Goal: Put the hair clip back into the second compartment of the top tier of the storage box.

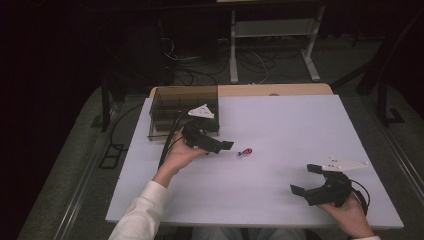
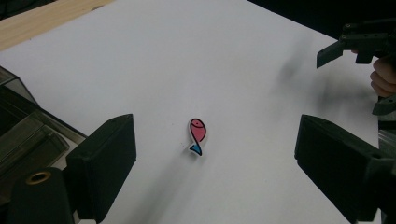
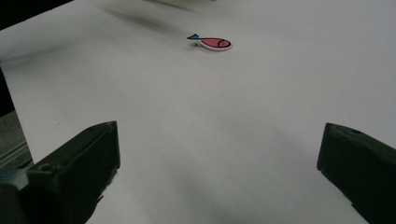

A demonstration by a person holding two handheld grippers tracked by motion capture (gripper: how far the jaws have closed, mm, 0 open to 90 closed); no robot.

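A small flat pink fish with a blue tail [image 1: 245, 152] lies on the white table top [image 1: 280, 125] near its middle. My left gripper [image 1: 226, 145] hovers just left of it, pointing at it, jaws wide apart and empty. In the left gripper view the fish [image 2: 198, 135] lies ahead, centred between the two black jaws of the left gripper [image 2: 215, 172], clear of both. My right gripper [image 1: 306, 179] rests near the front right of the table, open and empty. In the right gripper view the fish [image 3: 212, 43] lies far ahead of the right gripper [image 3: 219, 172].
A smoky translucent box with compartments [image 1: 183, 111] stands at the table's back left, close behind my left hand; its corner [image 2: 18, 126] borders the left jaw. A wooden strip [image 1: 280, 90] runs along the far edge. Cables and a stand's legs [image 1: 270, 50] lie beyond.
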